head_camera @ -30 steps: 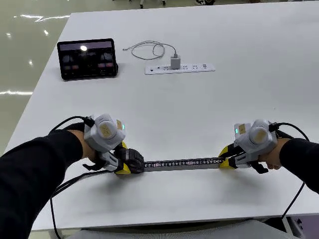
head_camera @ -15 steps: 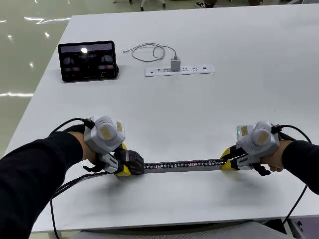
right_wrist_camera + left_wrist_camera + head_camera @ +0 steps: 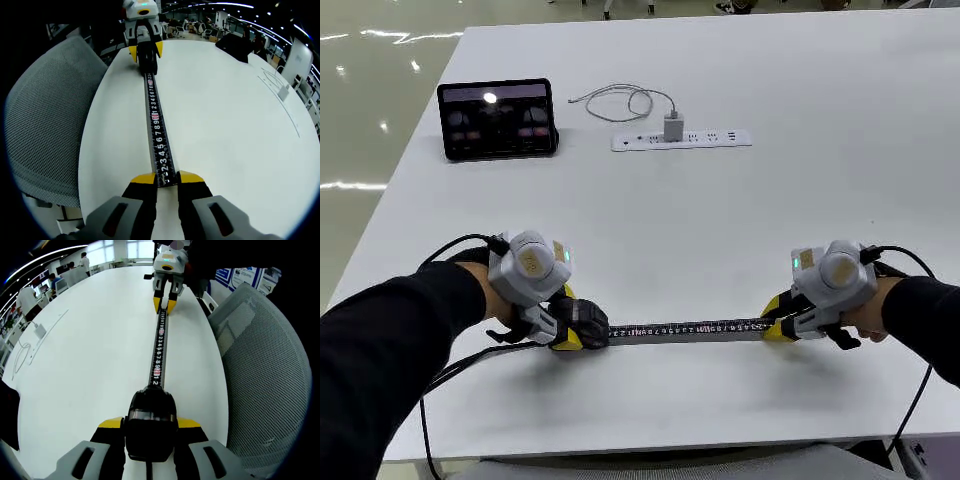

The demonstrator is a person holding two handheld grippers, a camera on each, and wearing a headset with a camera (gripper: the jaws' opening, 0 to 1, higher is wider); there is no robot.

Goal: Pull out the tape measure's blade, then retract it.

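Your left gripper (image 3: 563, 328) is clamped on the black case (image 3: 586, 323) of the tape measure at the near left of the white table (image 3: 720, 230), its yellow-tipped jaws pressed to either side of the housing, as the left gripper view shows. From the case the blade (image 3: 690, 327) runs out flat along the tabletop, numbers facing up, parallel to the near edge. At its far end your right gripper (image 3: 772, 327) is closed on the blade's tip, the strip pinched between the two yellow fingertips in the right gripper view. Both your sleeved arms reach in from the bottom corners, each trailing a black lead. Toward the back left of the table a dark tablet (image 3: 498, 118) stands propped up; to its right lies a white power strip (image 3: 681, 138) with a charger (image 3: 673, 127) plugged in and a looped cable (image 3: 620, 100). A grey mesh chair (image 3: 265, 365) sits just off the near edge.
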